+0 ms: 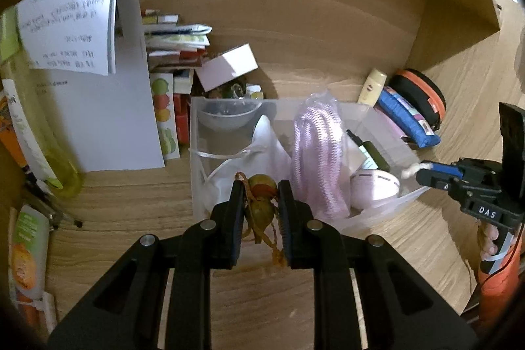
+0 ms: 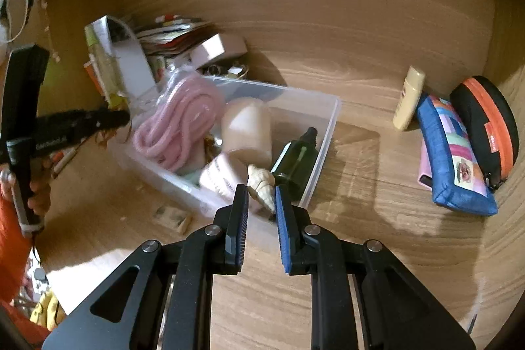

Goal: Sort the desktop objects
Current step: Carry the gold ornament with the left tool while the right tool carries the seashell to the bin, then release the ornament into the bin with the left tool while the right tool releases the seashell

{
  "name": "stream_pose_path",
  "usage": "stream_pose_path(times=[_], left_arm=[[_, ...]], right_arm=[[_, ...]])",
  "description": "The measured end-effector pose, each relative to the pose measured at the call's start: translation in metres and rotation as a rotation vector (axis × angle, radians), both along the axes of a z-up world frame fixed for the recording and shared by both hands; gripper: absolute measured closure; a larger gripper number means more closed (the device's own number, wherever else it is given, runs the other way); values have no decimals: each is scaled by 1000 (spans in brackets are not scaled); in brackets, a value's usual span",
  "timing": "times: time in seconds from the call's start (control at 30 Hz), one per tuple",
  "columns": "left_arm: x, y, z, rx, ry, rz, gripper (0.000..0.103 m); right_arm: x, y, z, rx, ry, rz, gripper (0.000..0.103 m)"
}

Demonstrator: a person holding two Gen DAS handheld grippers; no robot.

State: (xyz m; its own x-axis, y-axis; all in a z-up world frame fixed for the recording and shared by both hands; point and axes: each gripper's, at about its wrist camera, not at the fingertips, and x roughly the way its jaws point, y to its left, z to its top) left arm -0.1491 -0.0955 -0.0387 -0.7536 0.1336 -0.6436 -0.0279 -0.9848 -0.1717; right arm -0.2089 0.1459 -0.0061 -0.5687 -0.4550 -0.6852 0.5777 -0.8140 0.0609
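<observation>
The left black two-finger gripper (image 1: 261,194) pinches a green-and-red gourd-shaped trinket on a tan braided cord (image 1: 261,202), held over the near edge of the clear rectangular plastic bin (image 1: 197,133) on the wooden desk. The right black gripper with blue pads (image 2: 261,195) is clamped on a cream spiral seashell (image 2: 261,184) at the bin's near corner; white letters "DAS" show on its body in the left wrist view.

Inside the bin lie a coil of pink rope in a clear bag (image 1: 316,150), a dark green dropper bottle (image 2: 295,161) and a pale pink round jar (image 1: 374,187). Right of the bin, well apart, stand a cream squeeze bottle (image 2: 408,97), a blue patchwork fabric pouch (image 2: 456,156) and a black round case with an orange zip band (image 2: 489,123). Left of the bin, white sheets with handwriting (image 1: 69,22) are too blurred to read.
</observation>
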Motion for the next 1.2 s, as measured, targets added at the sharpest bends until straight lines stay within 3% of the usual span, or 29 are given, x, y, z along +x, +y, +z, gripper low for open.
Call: stream_pose_path(times=[0.4, 0.57, 0.8, 0.87, 0.93, 1.0, 1.07, 1.13, 1.2], left_arm=[[-7, 6, -10, -21, -32, -18, 83], [-2, 14, -4, -46, -24, -22, 52], [14, 26, 11, -102, 25, -24, 38], [19, 28, 14, -108, 35, -24, 34], [25, 31, 16, -115, 45, -21, 28], [32, 32, 19, -128, 65, -5, 17], [40, 34, 22, -138, 93, 16, 7], [47, 35, 25, -149, 110, 33, 7], [52, 36, 28, -157, 118, 48, 5]], right_arm=[[-8, -7, -6, 20, -2, 0, 88], [-5, -8, -5, 30, 15, -9, 88], [4, -7, -2, 27, 25, -14, 87], [7, -6, -1, 28, 33, -21, 80], [12, -5, 1, 29, 39, -24, 56], [18, -3, 3, 28, 68, -40, 44], [27, -1, 7, 38, 109, -52, 36], [32, 1, 10, 40, 127, -57, 26], [38, 4, 13, 35, 135, -58, 22]])
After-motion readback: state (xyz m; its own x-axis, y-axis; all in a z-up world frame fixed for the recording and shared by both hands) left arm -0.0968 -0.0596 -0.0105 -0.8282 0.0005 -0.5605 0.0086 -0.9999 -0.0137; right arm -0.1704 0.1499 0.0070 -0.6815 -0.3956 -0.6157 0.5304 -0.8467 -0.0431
